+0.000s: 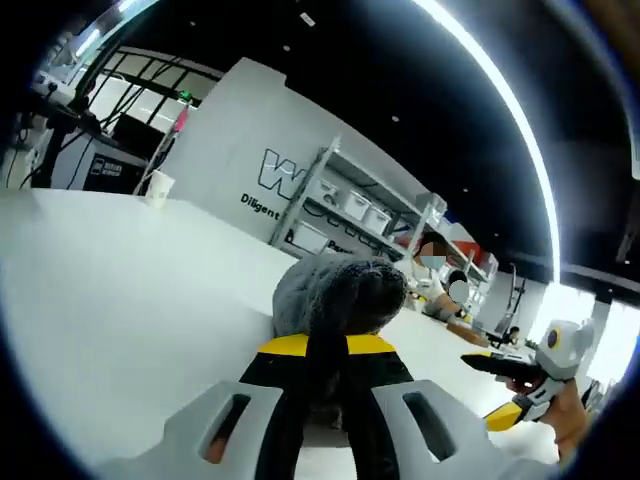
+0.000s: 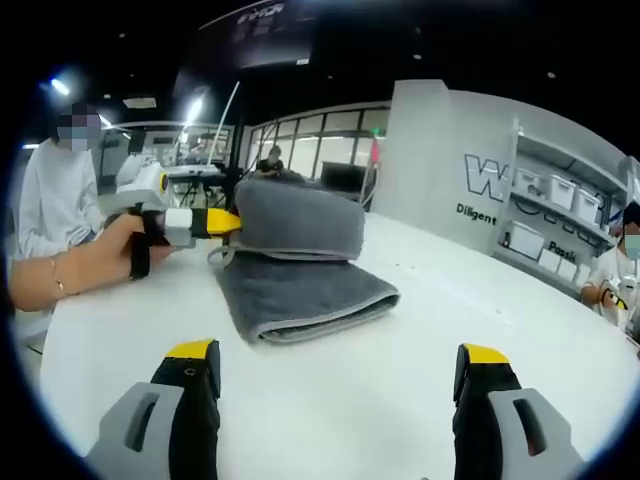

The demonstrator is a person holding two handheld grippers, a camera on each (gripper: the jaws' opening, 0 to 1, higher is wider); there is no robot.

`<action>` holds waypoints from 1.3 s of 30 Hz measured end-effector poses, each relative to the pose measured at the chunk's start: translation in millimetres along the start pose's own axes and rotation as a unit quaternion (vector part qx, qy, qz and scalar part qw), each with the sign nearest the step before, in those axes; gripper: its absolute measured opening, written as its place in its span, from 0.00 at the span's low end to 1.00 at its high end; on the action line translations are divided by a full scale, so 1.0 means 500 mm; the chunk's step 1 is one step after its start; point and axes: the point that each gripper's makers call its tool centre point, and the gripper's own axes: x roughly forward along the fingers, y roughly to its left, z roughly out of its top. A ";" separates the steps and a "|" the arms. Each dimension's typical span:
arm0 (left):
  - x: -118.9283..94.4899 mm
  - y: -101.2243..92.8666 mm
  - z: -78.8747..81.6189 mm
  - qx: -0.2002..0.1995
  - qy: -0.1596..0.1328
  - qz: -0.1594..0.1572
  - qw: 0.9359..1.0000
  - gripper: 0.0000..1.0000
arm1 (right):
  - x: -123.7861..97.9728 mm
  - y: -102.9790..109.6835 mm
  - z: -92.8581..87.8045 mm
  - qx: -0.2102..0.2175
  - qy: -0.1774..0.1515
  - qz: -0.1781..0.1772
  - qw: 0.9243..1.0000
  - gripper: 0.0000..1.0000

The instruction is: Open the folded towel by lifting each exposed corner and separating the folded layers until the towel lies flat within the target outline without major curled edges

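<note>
Grey towel point(image 2: 300, 265) barely begun: one layer lifted, most still folded on the white bench point(image 2: 420, 350).
Left claw point(image 1: 328, 375) clamps a raised towel edge; right claw point(image 2: 335, 375) hangs apart, near it.

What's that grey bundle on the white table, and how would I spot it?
Find the big white table. Near its middle lies a dark grey folded towel, its top layer raised by the left gripper clamped on one edge. It is the table's one soft, thick, layered thing.

Hidden and cut-off parts

The left gripper point(image 2: 215, 222) buries its tips in the towel point(image 2: 300, 270) — contact unseen; wall lettering point(image 1: 285, 180) runs behind the shelving point(image 1: 370, 215) — unreadable.
</note>
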 end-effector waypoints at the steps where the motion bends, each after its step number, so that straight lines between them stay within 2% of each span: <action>1: 0.002 0.005 0.000 0.006 0.001 0.008 1.000 0.09 | 0.000 -0.001 0.000 0.000 0.000 0.000 1.000 0.97; 4: 0.002 0.026 0.003 0.016 0.002 0.034 0.999 0.09 | 0.000 -0.002 0.000 0.000 0.000 0.000 1.000 0.97; 6: -0.010 0.044 0.010 0.029 -0.001 0.064 0.998 0.09 | 0.000 -0.004 0.000 0.000 0.000 -0.001 1.000 0.97; 9: -0.019 0.054 0.012 0.056 0.004 0.087 0.995 0.10 | -0.002 -0.002 -0.002 -0.002 0.002 -0.001 1.000 0.97; 13: -0.023 0.060 0.009 0.081 0.014 0.102 0.991 0.10 | -0.001 0.000 -0.005 -0.006 0.006 -0.001 1.000 0.97; 17: -0.030 0.072 0.014 0.146 0.029 0.134 0.980 0.10 | -0.001 0.001 -0.005 -0.008 0.008 0.000 1.000 0.97; 23: -0.050 0.068 0.010 0.144 0.030 0.136 0.980 0.11 | 0.000 0.001 -0.005 -0.009 0.009 0.000 1.000 0.97; 25: -0.051 0.059 0.012 0.157 0.030 0.126 0.979 0.12 | 0.000 0.003 -0.005 -0.010 0.009 0.001 1.000 0.98; 26: -0.051 0.056 0.015 0.174 0.030 0.123 0.977 0.14 | 0.001 0.003 -0.005 -0.010 0.009 0.001 1.000 0.98; 30: -0.050 0.044 0.030 0.247 0.020 0.122 0.961 0.29 | 0.000 0.007 -0.007 -0.012 0.011 0.002 1.000 0.98; 33: -0.049 0.039 0.035 0.251 0.015 0.124 0.960 0.37 | -0.002 0.007 -0.008 -0.012 0.011 0.001 1.000 0.98; 34: -0.047 0.041 0.046 0.266 0.009 0.131 0.955 0.39 | -0.003 0.008 -0.008 -0.011 0.011 0.002 1.000 0.98; 39: -0.040 0.039 0.061 0.271 -0.007 0.130 0.954 0.63 | -0.001 0.007 -0.009 -0.013 0.013 0.002 1.000 0.98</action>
